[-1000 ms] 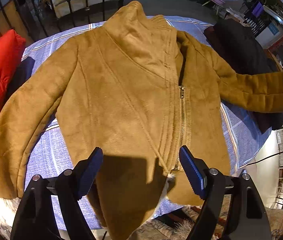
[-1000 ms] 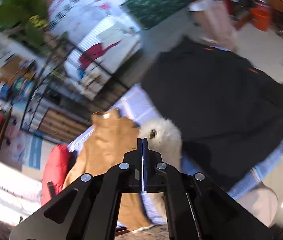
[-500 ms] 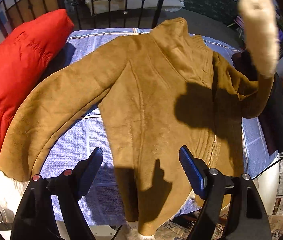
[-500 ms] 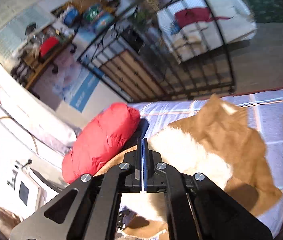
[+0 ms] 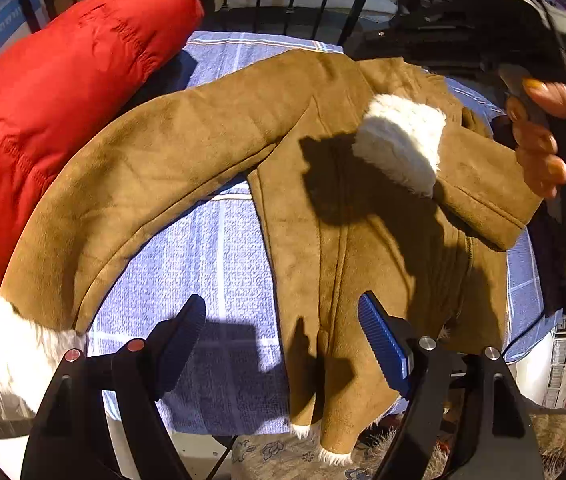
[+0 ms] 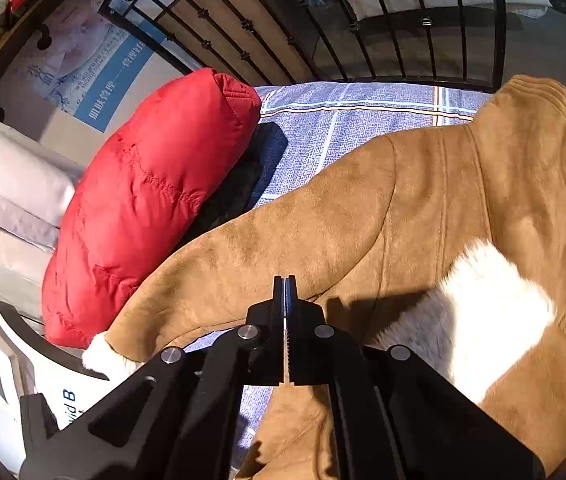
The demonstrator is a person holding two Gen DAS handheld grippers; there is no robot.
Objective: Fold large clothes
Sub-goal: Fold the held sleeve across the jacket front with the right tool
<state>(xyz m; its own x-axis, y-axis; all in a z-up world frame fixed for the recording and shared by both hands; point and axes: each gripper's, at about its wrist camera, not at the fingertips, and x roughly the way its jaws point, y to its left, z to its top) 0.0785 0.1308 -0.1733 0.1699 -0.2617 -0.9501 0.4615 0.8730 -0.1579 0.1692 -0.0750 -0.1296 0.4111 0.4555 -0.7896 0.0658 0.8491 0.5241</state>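
A tan suede jacket (image 5: 343, 240) with white fleece trim lies front up on a blue checked cloth (image 5: 219, 260). Its right sleeve is folded across the chest, and the fluffy cuff (image 5: 399, 140) rests there. The other sleeve (image 5: 143, 184) stretches left, ending in its own cuff (image 5: 11, 344). My left gripper (image 5: 281, 304) hangs open above the hem with nothing between its fingers. My right gripper (image 6: 285, 280) hovers over the jacket (image 6: 363, 220) just left of the folded cuff (image 6: 495, 300). Its jaws are starting to open, only a slit apart, and nothing shows between them. A hand (image 5: 543, 148) holds it.
A red puffer jacket (image 5: 43, 100) lies along the left side of the cloth, beside the outstretched sleeve. A black iron railing (image 6: 363, 20) runs behind the far edge. Dark clothing (image 5: 563, 220) sits at the right edge. A white machine (image 6: 23, 372) stands low at the left.
The right sleeve was swung up from the right and over, and its cuff now lies on the chest. My right gripper came left and down with it. My left gripper slid left along the hem.
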